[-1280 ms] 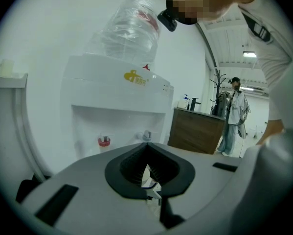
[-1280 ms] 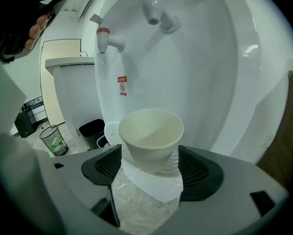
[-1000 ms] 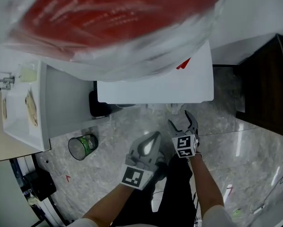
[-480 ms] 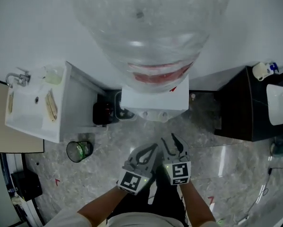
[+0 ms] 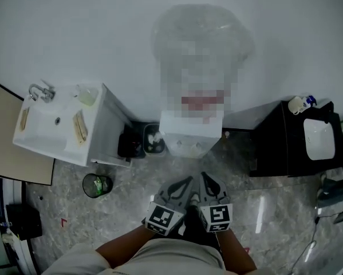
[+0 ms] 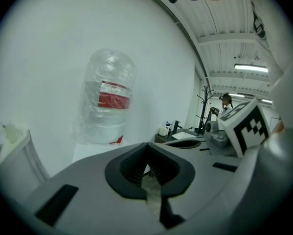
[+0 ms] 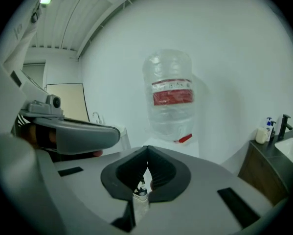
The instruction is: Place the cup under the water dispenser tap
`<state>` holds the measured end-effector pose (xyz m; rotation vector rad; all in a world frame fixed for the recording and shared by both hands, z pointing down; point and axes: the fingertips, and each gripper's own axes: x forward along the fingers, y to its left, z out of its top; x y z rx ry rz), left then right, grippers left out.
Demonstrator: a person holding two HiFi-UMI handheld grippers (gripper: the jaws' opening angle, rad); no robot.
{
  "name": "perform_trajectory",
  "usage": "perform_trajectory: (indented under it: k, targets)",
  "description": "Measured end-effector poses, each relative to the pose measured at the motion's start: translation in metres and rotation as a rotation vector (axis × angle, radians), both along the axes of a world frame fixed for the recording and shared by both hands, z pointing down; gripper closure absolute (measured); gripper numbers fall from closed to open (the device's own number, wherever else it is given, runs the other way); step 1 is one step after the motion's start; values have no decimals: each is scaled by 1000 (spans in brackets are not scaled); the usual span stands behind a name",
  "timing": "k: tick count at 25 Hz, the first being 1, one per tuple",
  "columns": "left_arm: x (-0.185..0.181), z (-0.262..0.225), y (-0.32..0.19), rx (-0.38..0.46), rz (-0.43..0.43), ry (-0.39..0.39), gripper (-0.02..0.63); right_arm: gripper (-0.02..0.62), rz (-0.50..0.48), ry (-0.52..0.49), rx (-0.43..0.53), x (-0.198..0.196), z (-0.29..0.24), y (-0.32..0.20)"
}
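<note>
The water dispenser (image 5: 192, 132) stands against the white wall, a wrapped clear bottle with a red label (image 7: 170, 99) on top. It also shows in the left gripper view as the bottle (image 6: 107, 97) on its white body. Small taps (image 5: 185, 146) sit on its front. My left gripper (image 5: 189, 180) and right gripper (image 5: 204, 176) hover side by side over the floor in front of it, both pointing at it. The left gripper's (image 6: 147, 146) jaws meet at the tip, empty. The right gripper's (image 7: 146, 149) jaws have just been closing and are shut on nothing.
A white sink cabinet (image 5: 62, 128) stands left of the dispenser, with a dark bin (image 5: 128, 143) and a white bin (image 5: 154, 141) between them. A dark round container (image 5: 97, 185) sits on the marble floor at left. A black cabinet with a basin (image 5: 300, 139) stands at right.
Both grippers have risen and drawn together. The right gripper's jaws went from wide open to shut. The head view has pulled back, so the dispenser looks smaller and farther.
</note>
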<state>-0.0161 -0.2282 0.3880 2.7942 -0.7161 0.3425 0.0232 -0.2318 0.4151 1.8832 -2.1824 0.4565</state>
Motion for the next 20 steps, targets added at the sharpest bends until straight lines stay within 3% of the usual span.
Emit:
perform_trajectory:
  k: [8,20]
  targets:
    - [2,-49,8,66,4,66,603,580,6,78,72,-4,-65,16]
    - [-1,-53,13,79,-7,74,603,580,4,95,73,-4,-70,16]
